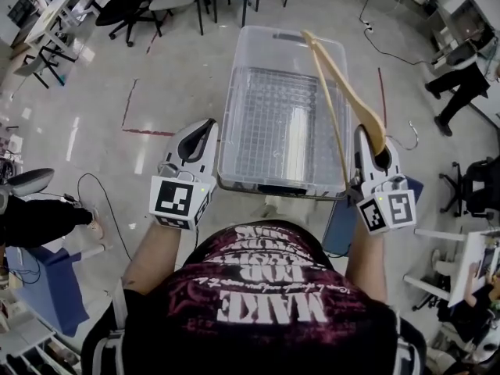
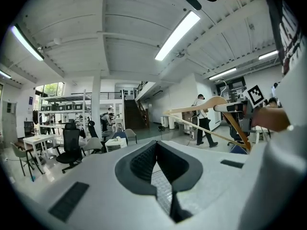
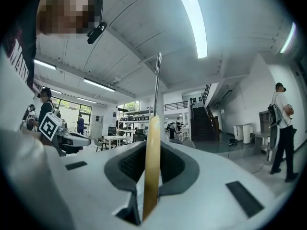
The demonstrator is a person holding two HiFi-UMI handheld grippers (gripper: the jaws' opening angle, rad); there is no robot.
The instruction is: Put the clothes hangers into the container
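Note:
A clear plastic container point(image 1: 234, 92) stands in front of me, and I see no hangers inside it. My right gripper point(image 1: 375, 148) is shut on a wooden clothes hanger point(image 1: 344, 84), which slants up over the container's right side. The hanger's metal hook point(image 1: 412, 135) hangs out to the right. In the right gripper view the wooden bar point(image 3: 152, 162) is clamped between the jaws, with the hook wire point(image 3: 157, 80) rising above them. My left gripper point(image 1: 199, 135) hovers at the container's near left corner, shut with nothing in it. The left gripper view shows the hanger point(image 2: 206, 105) held off to the right.
Office chairs point(image 1: 133, 6) and desks stand at the far left. A person point(image 1: 461, 84) walks at the right, and a cable point(image 1: 383, 41) trails on the floor behind the container. Red tape point(image 1: 148, 131) marks the floor to the left. A blue stand point(image 1: 55, 287) sits at the near left.

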